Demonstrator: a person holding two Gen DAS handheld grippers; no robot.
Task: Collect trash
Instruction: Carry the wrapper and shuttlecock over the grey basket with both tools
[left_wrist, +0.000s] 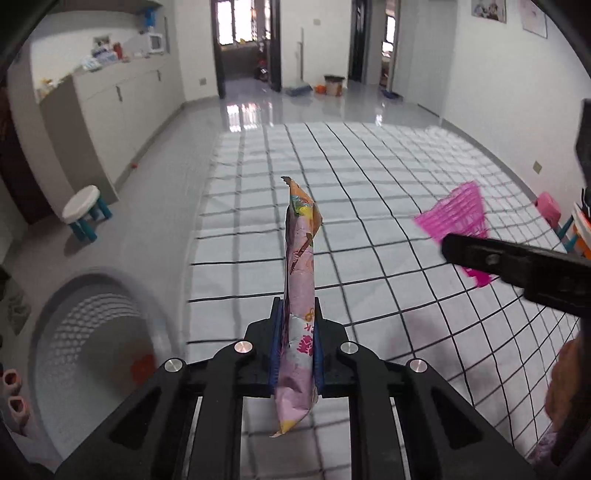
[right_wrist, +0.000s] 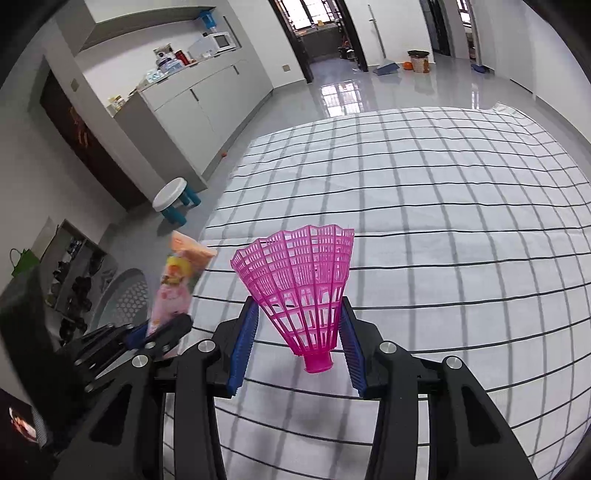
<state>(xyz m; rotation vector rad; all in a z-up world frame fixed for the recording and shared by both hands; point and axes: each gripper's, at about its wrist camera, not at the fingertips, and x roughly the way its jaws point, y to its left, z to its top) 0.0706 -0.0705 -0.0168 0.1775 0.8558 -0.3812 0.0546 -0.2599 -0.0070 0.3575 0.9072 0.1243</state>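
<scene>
While the left claw (left_wrist: 297, 354) pinches the crumpled pink printed snack wrapper (left_wrist: 300, 295) and the right claw (right_wrist: 299, 347) grips the magenta plastic shuttlecock skirt (right_wrist: 301, 291) above the checked bed (right_wrist: 443, 221), both are best carried leftward, kept clamped, over the grey perforated bin (left_wrist: 92, 332) before release.

We list: wrapper (left_wrist: 300, 295), thin glossy printed film, creased; shuttlecock (right_wrist: 301, 291), pink plastic lattice; sheet (right_wrist: 424, 206), matt checked cloth; floor (left_wrist: 295, 107), glossy tile; bin (left_wrist: 99, 354), perforated plastic.
</scene>
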